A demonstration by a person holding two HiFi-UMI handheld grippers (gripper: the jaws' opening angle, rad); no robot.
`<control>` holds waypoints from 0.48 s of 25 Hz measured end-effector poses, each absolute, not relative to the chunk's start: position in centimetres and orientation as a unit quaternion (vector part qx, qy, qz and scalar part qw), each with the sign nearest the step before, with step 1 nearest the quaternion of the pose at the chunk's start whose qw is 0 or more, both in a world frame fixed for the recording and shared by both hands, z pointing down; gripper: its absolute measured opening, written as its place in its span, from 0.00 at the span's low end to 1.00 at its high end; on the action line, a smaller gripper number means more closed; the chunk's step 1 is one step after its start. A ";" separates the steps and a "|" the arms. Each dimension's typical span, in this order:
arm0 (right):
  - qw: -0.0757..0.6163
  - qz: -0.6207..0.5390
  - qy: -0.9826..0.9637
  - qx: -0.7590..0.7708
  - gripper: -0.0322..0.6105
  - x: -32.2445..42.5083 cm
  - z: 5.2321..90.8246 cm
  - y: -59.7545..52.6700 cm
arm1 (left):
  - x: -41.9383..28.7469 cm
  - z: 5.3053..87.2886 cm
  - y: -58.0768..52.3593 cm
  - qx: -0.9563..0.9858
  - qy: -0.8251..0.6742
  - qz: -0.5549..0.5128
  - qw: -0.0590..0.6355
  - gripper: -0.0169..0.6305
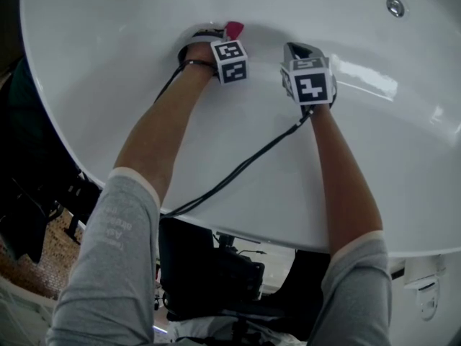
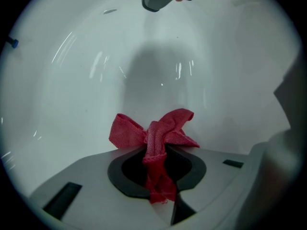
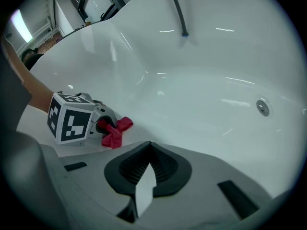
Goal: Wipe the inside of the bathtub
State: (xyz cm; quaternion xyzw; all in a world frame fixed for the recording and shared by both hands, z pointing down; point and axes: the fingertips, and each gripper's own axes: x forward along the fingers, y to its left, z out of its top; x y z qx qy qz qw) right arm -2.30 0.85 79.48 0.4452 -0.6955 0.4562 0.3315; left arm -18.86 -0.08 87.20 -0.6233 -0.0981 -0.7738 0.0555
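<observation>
While the left gripper carries the cloth into the tub, the right gripper waits beside it

Left jaws are clamped on the red cloth, pinched at its middle so both loose ends fan out past the tips as a wiping pad; it is low on the white inner wall, though contact with the wall cannot be told. Right jaws are drawn almost together with nothing between them, likely parked near its partner to stay clear of the stroke. By count: two grippers, each with one marker cube, one cloth, one tub, one round metal fitting further along the wall, and one black cable trailing back over the rim
</observation>
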 end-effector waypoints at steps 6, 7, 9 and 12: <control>0.337 0.443 -0.692 0.461 0.06 -1.0 79.3 1.2 | -13.4 86.8 1.5 -0.668 -0.090 -0.737 0.061 0.15; 0.339 0.440 -0.691 0.464 0.06 -0.6 79.3 1.2 | -12.3 86.8 1.8 -0.671 -0.091 -0.733 0.065 0.15; 0.343 0.435 -0.685 0.473 0.06 0.4 79.4 1.3 | -10.6 86.9 2.0 -0.675 -0.092 -0.729 0.069 0.15; 0.347 0.440 -0.673 0.483 0.06 1.5 79.9 1.7 | -8.9 87.1 2.4 -0.686 -0.099 -0.717 0.078 0.15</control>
